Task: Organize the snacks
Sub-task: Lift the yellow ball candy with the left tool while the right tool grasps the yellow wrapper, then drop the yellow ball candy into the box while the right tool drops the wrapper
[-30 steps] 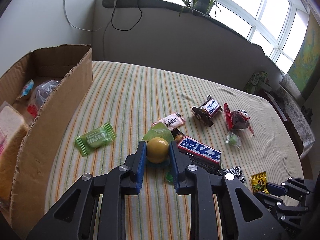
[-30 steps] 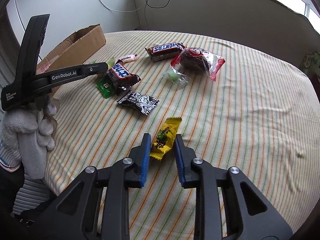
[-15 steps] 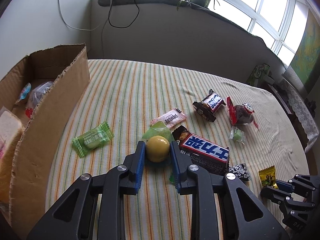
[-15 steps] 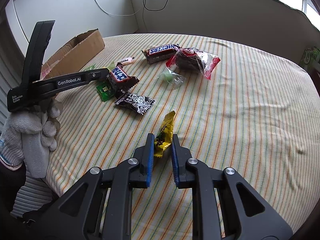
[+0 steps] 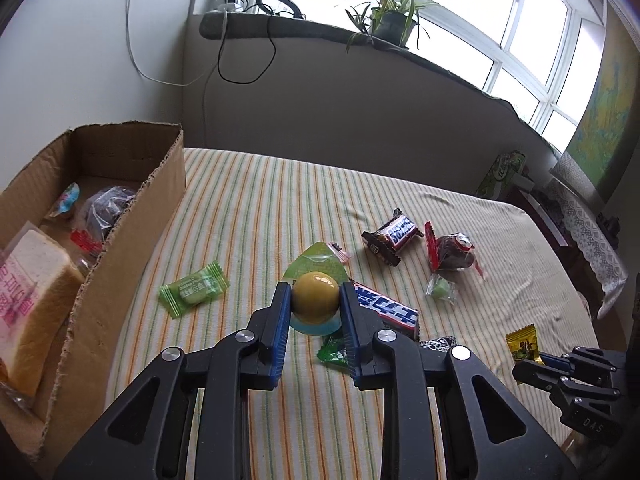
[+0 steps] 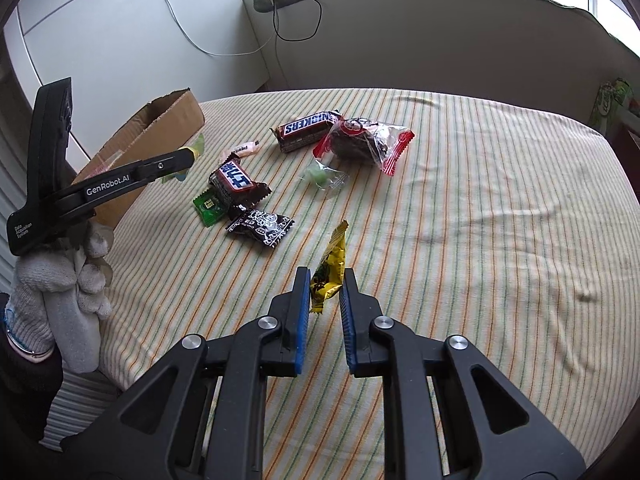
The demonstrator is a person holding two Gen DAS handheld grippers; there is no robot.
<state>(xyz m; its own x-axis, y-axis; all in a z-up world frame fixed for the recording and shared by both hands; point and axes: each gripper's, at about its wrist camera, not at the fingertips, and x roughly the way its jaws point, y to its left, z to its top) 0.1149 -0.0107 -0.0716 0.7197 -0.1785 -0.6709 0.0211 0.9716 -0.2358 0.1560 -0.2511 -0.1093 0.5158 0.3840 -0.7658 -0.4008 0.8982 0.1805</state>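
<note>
Up comes the left gripper point(image 5: 315, 300), pads pinching the round yellow jelly cup with its green lid point(image 5: 314, 295) clear of the striped cloth; the right gripper point(image 6: 325, 285) has clamped onto the small yellow foil sachet point(image 6: 330, 266). Best now: carry both steadily over the open cardboard box point(image 5: 132, 216), then release low.

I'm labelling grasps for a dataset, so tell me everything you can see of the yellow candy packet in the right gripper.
The yellow candy packet is a small, glossy foil-like pillow wrapper, bright yellow with dark green and black print and crimped, zigzag ends. It stands on edge, tilted slightly, its upper crimp pointing away from the camera. The right gripper is shut on its lower half, a blue pad pressed on each side. Whether its bottom corner touches the striped tablecloth cannot be told. Nothing else touches it.
</note>
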